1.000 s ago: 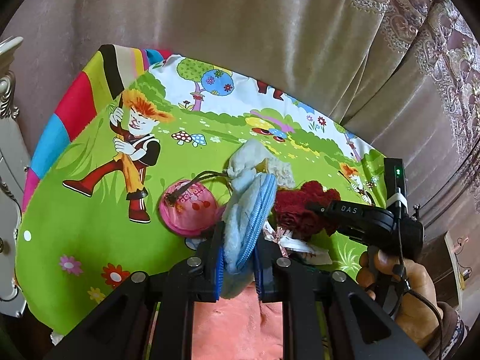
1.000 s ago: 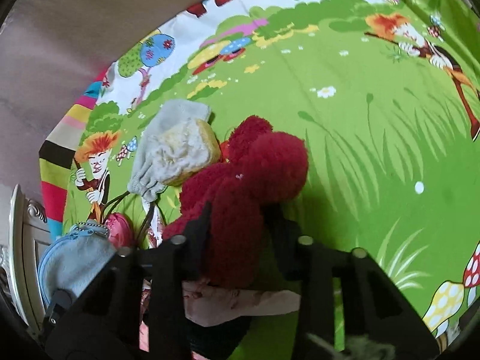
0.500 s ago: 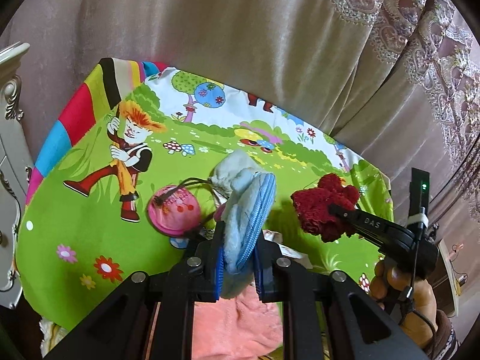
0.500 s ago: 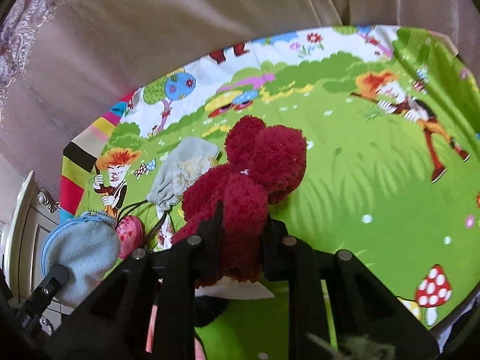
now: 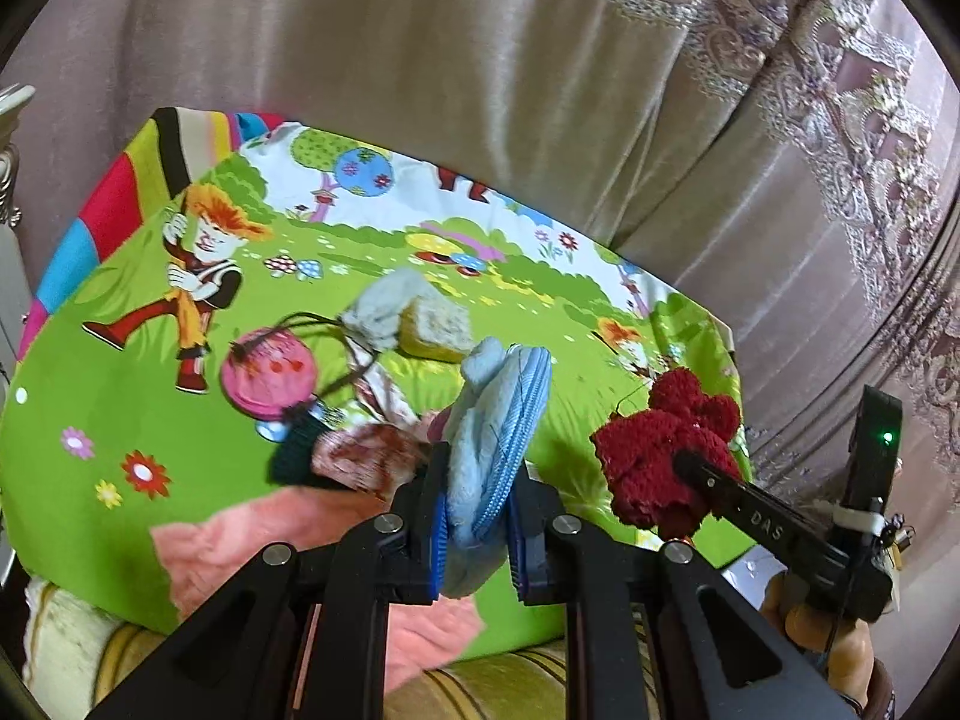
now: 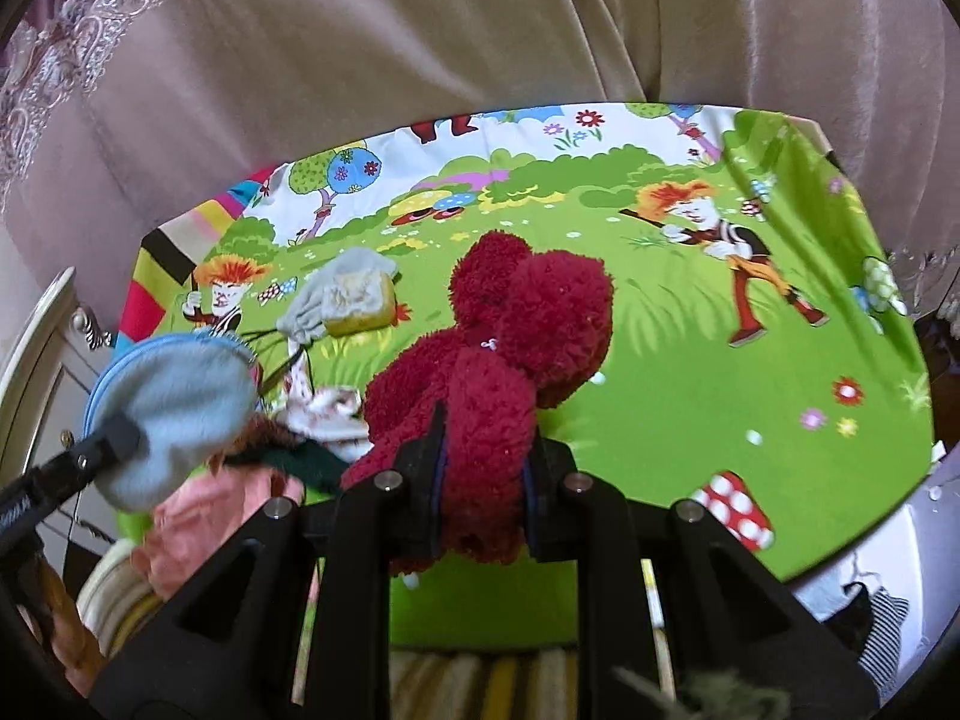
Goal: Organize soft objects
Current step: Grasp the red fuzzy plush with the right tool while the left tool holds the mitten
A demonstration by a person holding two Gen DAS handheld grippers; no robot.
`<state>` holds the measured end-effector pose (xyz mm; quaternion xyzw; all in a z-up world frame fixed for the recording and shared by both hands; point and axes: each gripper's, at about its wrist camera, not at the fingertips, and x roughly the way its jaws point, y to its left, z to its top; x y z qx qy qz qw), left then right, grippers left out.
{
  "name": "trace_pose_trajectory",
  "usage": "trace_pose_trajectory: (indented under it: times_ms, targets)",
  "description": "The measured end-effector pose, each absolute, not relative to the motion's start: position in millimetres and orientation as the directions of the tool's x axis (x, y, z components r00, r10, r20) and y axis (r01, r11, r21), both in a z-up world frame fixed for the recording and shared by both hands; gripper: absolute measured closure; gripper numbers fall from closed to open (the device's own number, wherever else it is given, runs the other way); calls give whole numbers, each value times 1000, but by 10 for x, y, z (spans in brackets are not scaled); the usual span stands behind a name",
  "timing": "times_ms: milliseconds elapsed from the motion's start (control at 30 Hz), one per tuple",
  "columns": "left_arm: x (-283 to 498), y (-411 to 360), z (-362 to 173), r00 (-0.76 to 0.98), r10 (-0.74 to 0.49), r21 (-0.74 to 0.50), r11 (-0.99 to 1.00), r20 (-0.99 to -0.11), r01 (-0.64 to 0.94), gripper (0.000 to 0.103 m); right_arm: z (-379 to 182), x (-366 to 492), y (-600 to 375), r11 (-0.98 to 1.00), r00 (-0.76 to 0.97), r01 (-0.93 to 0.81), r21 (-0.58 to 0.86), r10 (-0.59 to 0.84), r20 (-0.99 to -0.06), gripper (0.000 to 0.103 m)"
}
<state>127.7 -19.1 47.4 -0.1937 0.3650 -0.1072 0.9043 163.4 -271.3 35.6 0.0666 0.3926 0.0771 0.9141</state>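
The left gripper is nearly closed, its blue-padded jaws pinching a pale blue plush zip pouch by its lower edge. The pouch stands on edge above the near edge of the cartoon-printed green cloth, long axis running up and away from the jaws, zip side to the right. The right gripper is likewise narrow, clamped on a dark red fuzzy plush toy held above the cloth's middle; its rounded lobes point away from the jaws. White letters "DAS" read along the right gripper's finger. On the cloth lie a pink round pouch, a grey drawstring bag beside a yellowish sponge, and a pink towel at the near edge.
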Motion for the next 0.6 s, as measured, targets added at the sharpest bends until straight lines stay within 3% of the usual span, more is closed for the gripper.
trace_pose_trajectory:
  times_ms: [600]
  targets:
    - [1065, -1137, 595, 637, -455, -414, 882, -622, 225, 86, 425, 865, -3735, 984, 689, 28, 174, 107, -717, 80]
